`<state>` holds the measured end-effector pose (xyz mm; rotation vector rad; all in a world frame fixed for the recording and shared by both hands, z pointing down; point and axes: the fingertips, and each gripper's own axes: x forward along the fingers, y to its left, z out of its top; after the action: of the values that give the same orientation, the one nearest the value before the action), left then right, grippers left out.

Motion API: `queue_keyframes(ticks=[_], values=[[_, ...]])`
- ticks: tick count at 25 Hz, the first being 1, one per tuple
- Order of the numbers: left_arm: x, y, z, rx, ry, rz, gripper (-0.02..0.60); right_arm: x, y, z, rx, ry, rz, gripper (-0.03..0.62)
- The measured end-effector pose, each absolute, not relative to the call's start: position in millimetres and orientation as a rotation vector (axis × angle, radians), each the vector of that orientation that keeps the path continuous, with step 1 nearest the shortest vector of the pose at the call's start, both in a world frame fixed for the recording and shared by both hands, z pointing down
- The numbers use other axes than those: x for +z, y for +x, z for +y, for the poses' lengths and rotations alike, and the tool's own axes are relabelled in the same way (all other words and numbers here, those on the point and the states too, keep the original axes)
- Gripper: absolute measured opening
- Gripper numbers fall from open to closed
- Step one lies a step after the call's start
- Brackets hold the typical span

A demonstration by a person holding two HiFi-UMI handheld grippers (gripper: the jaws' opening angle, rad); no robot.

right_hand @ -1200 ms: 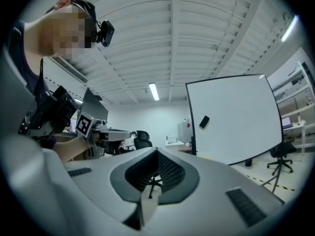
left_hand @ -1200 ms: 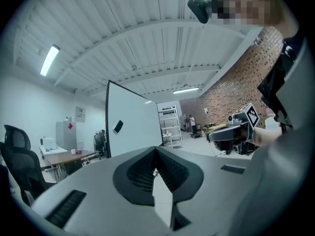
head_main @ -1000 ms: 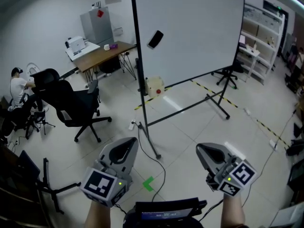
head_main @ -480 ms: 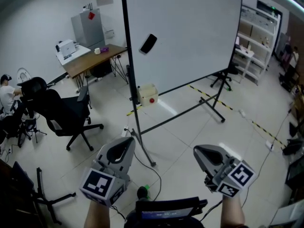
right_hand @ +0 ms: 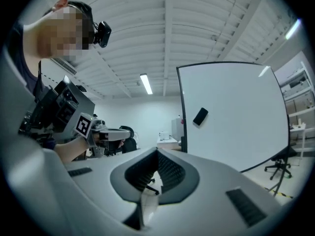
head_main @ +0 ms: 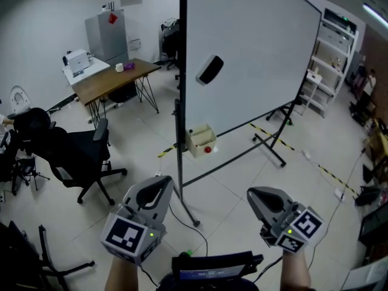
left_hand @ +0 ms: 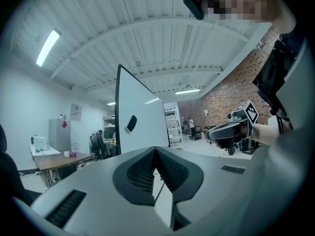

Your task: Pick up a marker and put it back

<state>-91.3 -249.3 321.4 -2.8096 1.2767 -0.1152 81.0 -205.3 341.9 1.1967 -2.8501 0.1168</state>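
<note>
Pressing the jaws fully together on the left gripper (head_main: 165, 182) and likewise on the right gripper (head_main: 254, 194), with nothing pinched in either pair. Pointing both level toward the whiteboard (head_main: 254, 53), well apart from it.

Not finding any marker in these views. Judging it as probably lying inside the cream box (head_main: 200, 140) hanging at the lower left corner of the whiteboard, on the dark post, but not being able to confirm this.

Expecting a light, stiff, smooth plastic barrel, a little slippery and ready to roll. Planning to take hold across the middle of the barrel and not at the cap, to avoid pulling the cap loose. Needing to spread one pair of jaws before any grasp.

Noting the black eraser (head_main: 210, 69) sticking on the face of the whiteboard, above the box and apart from it. Watching the stand foot (head_main: 189, 206) running over the floor below the left post of the whiteboard, between the grippers and the box. Treating as no obstacle the office chair (head_main: 76, 153) left of the whiteboard, the wooden bench (head_main: 115, 80) behind its left edge, and the shelves (head_main: 336, 44) beyond its right edge.
</note>
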Motion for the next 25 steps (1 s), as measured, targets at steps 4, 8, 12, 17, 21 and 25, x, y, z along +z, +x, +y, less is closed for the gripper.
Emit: queue_keyframes(ticks=[4,8,12,17,21,25], values=[[321.6,-112.2,-286.4,-0.110,-2.797,1.267,0.000,342.5,56.2,-239.7,0.088,1.218,-2.842,0.012],[328.2,-118.6,-313.8,-0.118,-2.820,1.247,0.000,342.4,46.3,-267.0,0.078,1.244,-2.833,0.012],[327.7,-105.4,-334.4,-0.137,-2.827,1.220,0.000,338.9,50.8,-286.2,0.055,1.226,-2.830,0.012],[339.4,-84.1,-364.7,-0.192,-2.817,1.219,0.000,345.7,61.0,-319.3,0.072,1.174,-2.843,0.012],[346.0,-65.6,-393.6,-0.242,-2.792,1.249,0.000,352.4,72.2,-351.2,0.110,1.112,-2.855,0.012],[356.5,-55.1,-433.7,-0.250,-2.796,1.324,0.001,361.0,81.0,-382.9,0.141,1.046,-2.852,0.012]])
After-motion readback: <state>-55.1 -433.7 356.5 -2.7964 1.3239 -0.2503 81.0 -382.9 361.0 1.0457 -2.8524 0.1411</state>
